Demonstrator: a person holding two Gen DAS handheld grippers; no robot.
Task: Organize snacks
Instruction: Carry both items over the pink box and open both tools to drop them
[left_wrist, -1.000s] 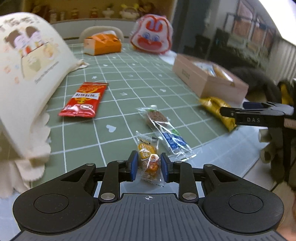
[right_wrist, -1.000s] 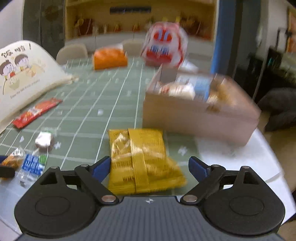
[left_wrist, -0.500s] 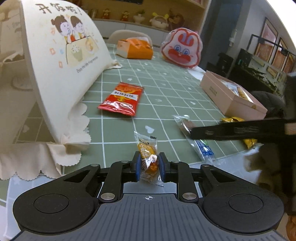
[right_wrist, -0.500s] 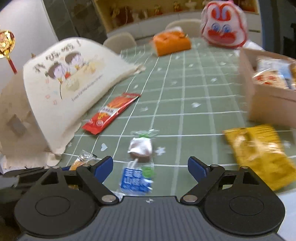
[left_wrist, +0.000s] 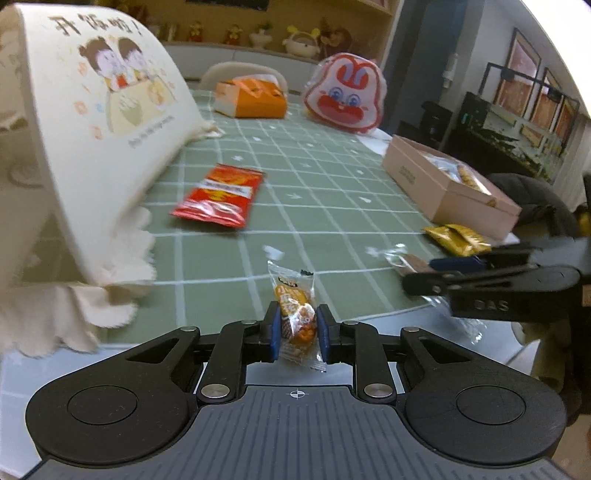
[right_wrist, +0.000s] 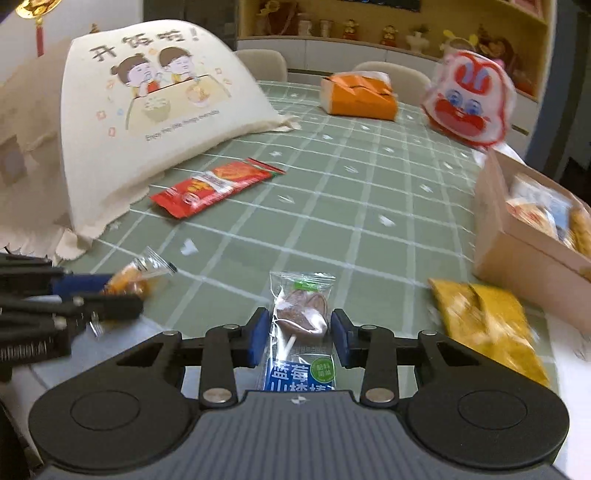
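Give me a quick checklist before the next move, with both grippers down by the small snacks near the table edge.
1. Left gripper grip on the orange snack packet: ok, pads pressed on both sides.
2. Right gripper around the lollipop packet: not ok, pads apart from the wrapper.
3. Lollipop packet centred between the pads: ok.
4. Clearance between the two grippers: cannot tell, they look near.
5. Pink box open with room: ok, though part is out of view.
6. Yellow packet clear of the right gripper: ok.
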